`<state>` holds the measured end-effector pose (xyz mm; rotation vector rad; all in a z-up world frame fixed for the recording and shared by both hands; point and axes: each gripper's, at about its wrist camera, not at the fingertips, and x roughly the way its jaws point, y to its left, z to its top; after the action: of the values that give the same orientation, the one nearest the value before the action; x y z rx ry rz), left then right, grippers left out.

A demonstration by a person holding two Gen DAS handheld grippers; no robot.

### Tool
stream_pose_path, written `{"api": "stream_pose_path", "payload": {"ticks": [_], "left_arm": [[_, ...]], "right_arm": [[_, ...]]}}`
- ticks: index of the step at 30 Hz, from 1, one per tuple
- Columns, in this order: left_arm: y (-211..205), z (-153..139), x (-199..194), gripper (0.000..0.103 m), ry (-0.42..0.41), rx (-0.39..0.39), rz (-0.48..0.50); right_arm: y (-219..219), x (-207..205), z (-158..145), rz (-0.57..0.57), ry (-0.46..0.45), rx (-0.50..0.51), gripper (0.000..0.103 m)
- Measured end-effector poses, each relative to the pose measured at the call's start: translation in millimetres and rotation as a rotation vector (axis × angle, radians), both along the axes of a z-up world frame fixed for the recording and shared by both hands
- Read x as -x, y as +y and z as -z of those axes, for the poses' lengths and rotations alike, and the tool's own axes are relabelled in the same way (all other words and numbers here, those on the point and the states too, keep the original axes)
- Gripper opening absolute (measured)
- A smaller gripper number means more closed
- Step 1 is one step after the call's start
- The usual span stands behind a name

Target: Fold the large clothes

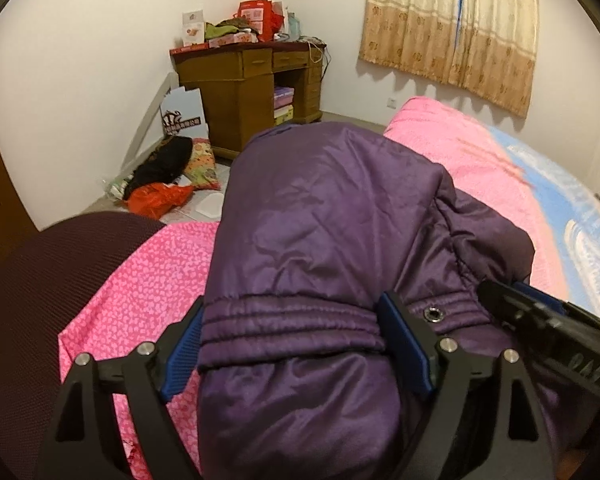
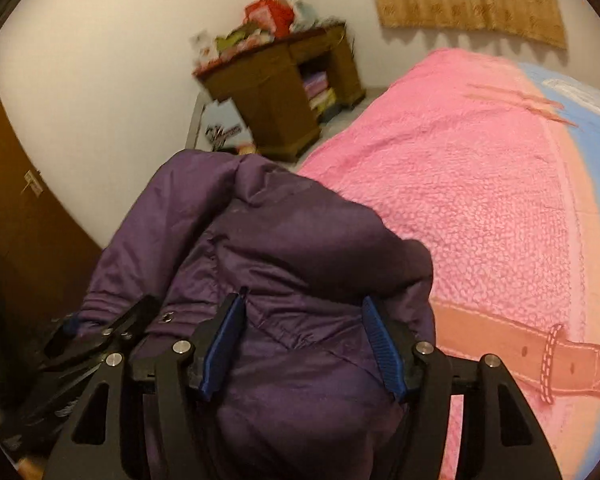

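Two grippers, both on the same coat. Left wrist view: my left gripper (image 1: pixel 290 334) had its blue pads (image 1: pixel 404 340) closed in against a thick bunch of the purple coat (image 1: pixel 320 220), right at the stitched, ribbed band. Jaws stayed fairly wide because of the padding between them, but they had hold. Coat was lifted, hanging forward over the pink sheet (image 1: pixel 140 280) at the edge of the bed (image 1: pixel 480 168). A metal eyelet (image 1: pixel 433 314) sat just beside the right pad. My right gripper (image 1: pixel 540 320) showed at the right edge, touching the same coat. Desk (image 1: pixel 244 80) and floor clutter (image 1: pixel 164 184) were well apart.

Right wrist view: right gripper (image 2: pixel 302 344) also clamped a fat fold of coat (image 2: pixel 260 232), jaws held partly apart by the bulk. Left gripper (image 2: pixel 100 332) was just beside it on the left. Pink blanket (image 2: pixel 460 180) lay open to the right, nothing on it.

Handling, my guess: puffy, soft, light for its size, slick shell. It'll slip and spring back out of a fold. Best hold is at seams or the ribbed band, where layers are stiffer, not on smooth panel. It needs laying flat on the blanket first.
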<state>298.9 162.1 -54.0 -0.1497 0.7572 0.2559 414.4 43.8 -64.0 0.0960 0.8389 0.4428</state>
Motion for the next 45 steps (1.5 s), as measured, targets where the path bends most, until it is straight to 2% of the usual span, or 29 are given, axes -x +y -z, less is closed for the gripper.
{"api": "stream_pose_path", "payload": {"ticks": [2,8,12,17,20,23,26,28,31,36,41,45], "left_arm": [[-4,1,-3,0.087,0.006,-0.024,-0.006],[-6,1,-4,0.089,0.012,-0.043,-0.005],[-9,0,-3,0.094,0.018,-0.072,0.007],[-5,-2,-3,0.103,0.033,-0.064,-0.002],[-12,-8,3,0.103,0.032,-0.100,0.000],[-22,-20,26,0.103,0.012,-0.142,0.014],[-27,-29,55,0.103,-0.002,-0.116,0.035],[-27,-33,74,0.103,-0.016,-0.104,0.024],[-28,-36,97,0.103,-0.019,-0.090,0.004],[-48,-43,133,0.103,-0.054,-0.181,0.005],[-63,-48,168,0.103,-0.082,-0.128,0.019],[-85,-56,199,0.103,-0.123,-0.154,0.042]], "right_arm": [[0,2,6,0.014,-0.040,0.020,0.063],[1,-2,18,0.043,-0.015,0.007,0.063],[-3,18,19,0.096,-0.016,0.017,0.063],[-25,57,22,0.180,0.021,-0.091,0.064],[-29,80,23,0.225,0.018,-0.123,0.064],[-36,89,23,0.236,0.045,-0.166,0.067],[-48,95,25,0.248,0.094,-0.261,0.068],[-51,105,21,0.240,0.087,-0.277,0.069],[-49,129,12,0.225,0.044,-0.242,0.073],[-58,173,0,0.232,-0.025,-0.230,0.077],[-67,216,-16,0.219,-0.094,-0.151,0.077],[-72,250,-29,0.221,-0.138,-0.113,0.081]]}}
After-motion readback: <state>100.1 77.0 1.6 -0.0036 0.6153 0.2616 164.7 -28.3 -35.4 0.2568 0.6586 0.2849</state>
